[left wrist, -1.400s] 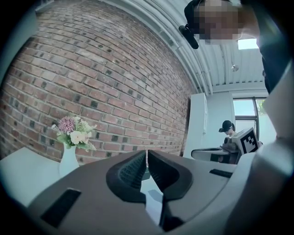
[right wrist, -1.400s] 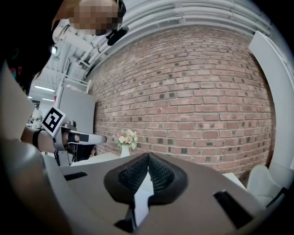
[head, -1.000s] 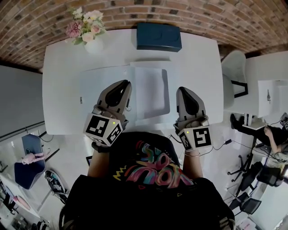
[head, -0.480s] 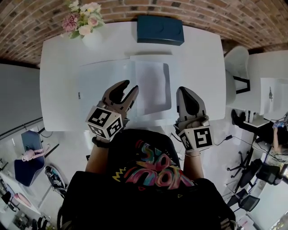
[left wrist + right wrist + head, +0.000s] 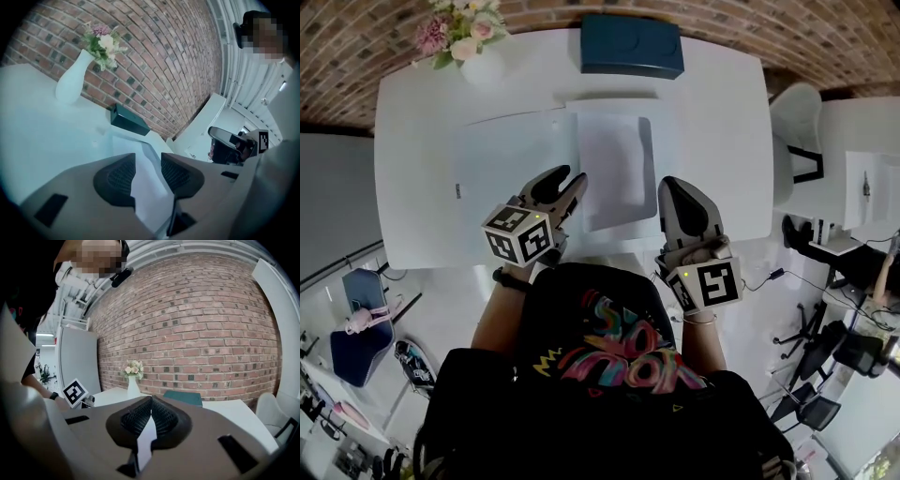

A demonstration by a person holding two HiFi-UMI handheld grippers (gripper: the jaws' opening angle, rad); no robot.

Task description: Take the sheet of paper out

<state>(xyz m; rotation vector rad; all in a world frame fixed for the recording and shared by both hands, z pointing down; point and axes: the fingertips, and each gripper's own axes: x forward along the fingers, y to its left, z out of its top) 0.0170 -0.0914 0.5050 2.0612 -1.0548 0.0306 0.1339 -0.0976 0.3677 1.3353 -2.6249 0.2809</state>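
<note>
Head view: the sheet of paper lies flat on the white table, btwn both sets of jaws, just right of the left gripper. Left gripper view only: its jaws are opening, w/ paper seen thru the gap, not pinched. Its own view shows the right gripper w/ jaws squeezed together at the tips, plus a black-white square marker on the left cube.

Left hand-held gripper: jaws opening, nothing between. Right hand-held gripper: jaws together. Both point forward.
</note>
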